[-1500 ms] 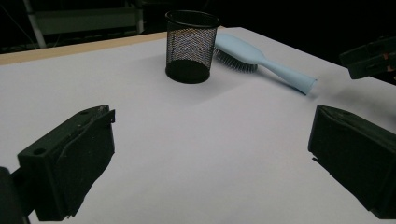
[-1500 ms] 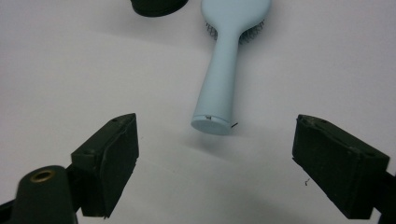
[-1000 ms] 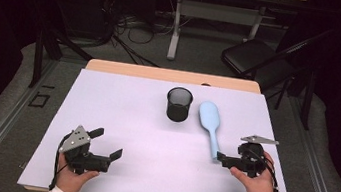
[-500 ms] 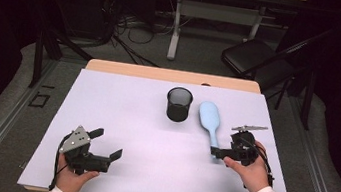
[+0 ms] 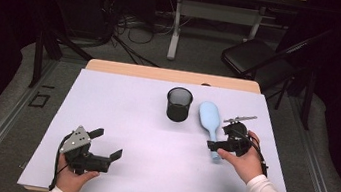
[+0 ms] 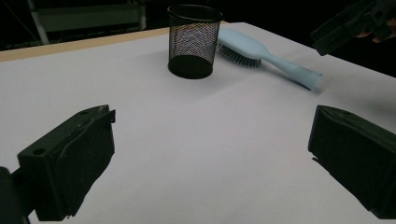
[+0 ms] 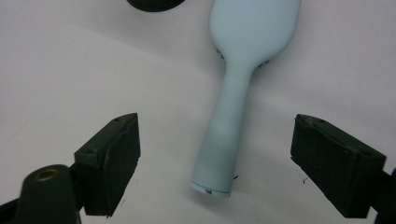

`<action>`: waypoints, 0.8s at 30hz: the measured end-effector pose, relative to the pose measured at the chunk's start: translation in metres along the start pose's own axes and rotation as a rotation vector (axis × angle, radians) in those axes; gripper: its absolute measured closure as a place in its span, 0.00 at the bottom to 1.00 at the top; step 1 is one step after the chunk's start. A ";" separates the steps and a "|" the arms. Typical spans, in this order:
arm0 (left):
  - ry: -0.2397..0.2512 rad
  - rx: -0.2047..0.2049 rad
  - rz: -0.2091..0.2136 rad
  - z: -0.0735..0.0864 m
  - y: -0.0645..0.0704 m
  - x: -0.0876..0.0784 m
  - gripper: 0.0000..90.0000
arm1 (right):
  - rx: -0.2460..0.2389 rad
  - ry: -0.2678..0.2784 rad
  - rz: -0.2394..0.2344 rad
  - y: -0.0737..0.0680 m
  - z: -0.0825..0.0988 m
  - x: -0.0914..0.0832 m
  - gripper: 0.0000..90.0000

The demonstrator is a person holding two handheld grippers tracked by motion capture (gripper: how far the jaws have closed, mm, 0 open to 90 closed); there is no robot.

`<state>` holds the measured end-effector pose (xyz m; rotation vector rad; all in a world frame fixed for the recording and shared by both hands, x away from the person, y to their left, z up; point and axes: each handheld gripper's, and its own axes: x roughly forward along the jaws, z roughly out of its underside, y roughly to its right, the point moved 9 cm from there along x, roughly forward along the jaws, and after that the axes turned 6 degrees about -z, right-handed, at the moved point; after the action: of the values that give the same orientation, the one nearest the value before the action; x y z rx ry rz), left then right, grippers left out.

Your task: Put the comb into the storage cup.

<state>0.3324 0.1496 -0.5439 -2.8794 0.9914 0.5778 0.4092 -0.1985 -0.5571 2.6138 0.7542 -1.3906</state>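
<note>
White tabletop (image 5: 142,137) in a dark room, cables and a folding chair (image 5: 254,57) on the floor behind it. On the far half: a black mesh pen cup (image 5: 179,104), upright, and just to its right a light blue hairbrush (image 5: 209,121) lying flat, bristles down, head toward the far edge, handle pointing back toward the person. Cup and brush are near each other but apart.

Key relation: right gripper (image 5: 222,144) hangs right over the handle end of the brush. In the right gripper view the hairbrush (image 7: 243,88) runs up the frame along the gripper's line of sight, so its long axis lies along the jaws' reach, not across it, and the handle tip sits between the 2 jaws, a little nearer the left one, touching neither. Jaws wide, nothing held. Closing direction runs across the narrow handle, so the alignment looks fine for a pinch; judged next need is to drop lower and close.

Left gripper (image 5: 103,148) sits at the near left of the tabletop, well apart from both things, jaws wide and empty. Its view shows the pen cup (image 6: 194,39) and hairbrush (image 6: 266,53) far ahead, with the right gripper (image 6: 355,21) at the upper right. Right hand (image 5: 243,159) is clearly the nearer one; left hand (image 5: 73,178) looks parked.
</note>
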 end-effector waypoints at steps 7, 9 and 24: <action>-0.004 0.002 0.000 0.001 0.001 0.000 0.00 | 0.018 -0.037 -0.002 -0.002 -0.007 0.008 0.19; -0.003 0.001 0.001 0.000 0.000 0.000 0.00 | 0.027 -0.052 0.001 -0.001 -0.007 0.010 0.19; -0.003 -0.005 0.002 0.001 -0.001 0.001 0.00 | 0.052 -0.091 0.030 0.004 -0.015 0.019 0.27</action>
<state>0.3335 0.1501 -0.5455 -2.8812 0.9944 0.5863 0.4309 -0.1904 -0.5642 2.5678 0.6731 -1.5293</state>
